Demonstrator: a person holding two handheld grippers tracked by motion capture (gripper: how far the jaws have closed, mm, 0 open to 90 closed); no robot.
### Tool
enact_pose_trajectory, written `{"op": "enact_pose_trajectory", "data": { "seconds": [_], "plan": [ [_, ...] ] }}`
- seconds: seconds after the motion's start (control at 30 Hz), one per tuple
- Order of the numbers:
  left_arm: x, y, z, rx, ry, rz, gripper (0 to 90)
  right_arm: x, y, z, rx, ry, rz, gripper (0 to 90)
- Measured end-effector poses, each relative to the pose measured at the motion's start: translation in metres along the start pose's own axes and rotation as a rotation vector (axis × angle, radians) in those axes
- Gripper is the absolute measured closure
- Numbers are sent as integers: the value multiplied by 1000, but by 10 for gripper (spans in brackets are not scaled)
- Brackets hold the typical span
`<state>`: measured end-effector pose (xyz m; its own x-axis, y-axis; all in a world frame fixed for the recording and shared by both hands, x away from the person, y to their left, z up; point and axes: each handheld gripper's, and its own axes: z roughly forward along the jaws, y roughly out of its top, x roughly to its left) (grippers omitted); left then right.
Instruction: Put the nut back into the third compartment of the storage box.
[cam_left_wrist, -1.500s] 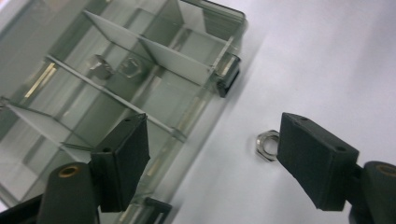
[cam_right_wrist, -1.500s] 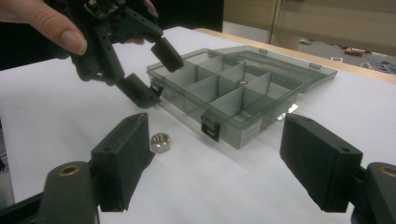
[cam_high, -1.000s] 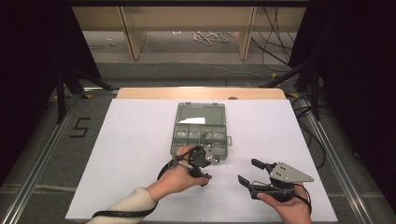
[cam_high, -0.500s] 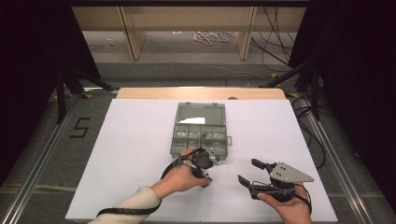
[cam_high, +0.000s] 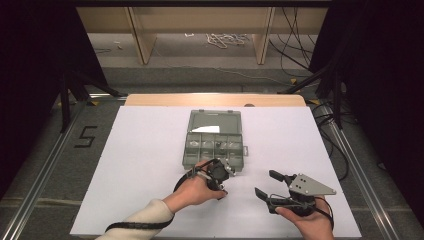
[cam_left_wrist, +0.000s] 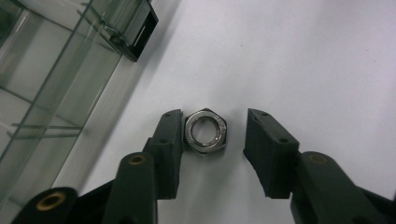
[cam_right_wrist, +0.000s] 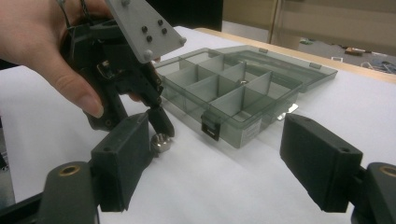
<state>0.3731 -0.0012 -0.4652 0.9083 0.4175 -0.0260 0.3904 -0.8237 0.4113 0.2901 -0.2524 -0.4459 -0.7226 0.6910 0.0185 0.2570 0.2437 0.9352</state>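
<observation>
A steel hex nut lies flat on the white table, just off the front right corner of a grey see-through compartment box. My left gripper points down over the nut and stands open. One of its fingers touches the nut, and a gap separates the nut from the other. In the right gripper view the nut sits under the left gripper. My right gripper is held low at the front right, wide open and empty, and faces the left one.
The box has its lid laid open on the far side, and a few small parts lie in its divided compartments. White table surface stretches to the left and right of it. Beyond the far table edge lies a floor with cables.
The left hand has shifted its gripper slightly right, closer to the box's front right corner. The right gripper has stayed where it was.
</observation>
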Motion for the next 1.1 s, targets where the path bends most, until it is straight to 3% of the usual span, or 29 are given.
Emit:
{"op": "enact_pose_trajectory", "data": {
  "seconds": [0.3, 0.73, 0.83, 0.93, 0.97, 1.1],
  "plan": [
    [0, -1, 0, -6, 4, -21, 696, 0, 0, 0, 4, 4, 3, 252],
    [-1, -2, -1, -7, 19, -45, 700, 1, 0, -1, 13, 12, 16, 252],
    [-2, -2, -1, -16, 19, -60, 700, 0, -1, 3, -38, 12, 4, 252],
    [-1, -2, -1, -17, 16, -63, 700, 0, -1, 3, -38, 11, 4, 252],
    [-1, -2, -1, -19, 14, -66, 700, 1, -1, 3, -26, 25, 27, 252],
    [-2, -1, -4, -20, 14, -57, 700, 0, -1, 3, -35, 16, 9, 252]
  ]
}}
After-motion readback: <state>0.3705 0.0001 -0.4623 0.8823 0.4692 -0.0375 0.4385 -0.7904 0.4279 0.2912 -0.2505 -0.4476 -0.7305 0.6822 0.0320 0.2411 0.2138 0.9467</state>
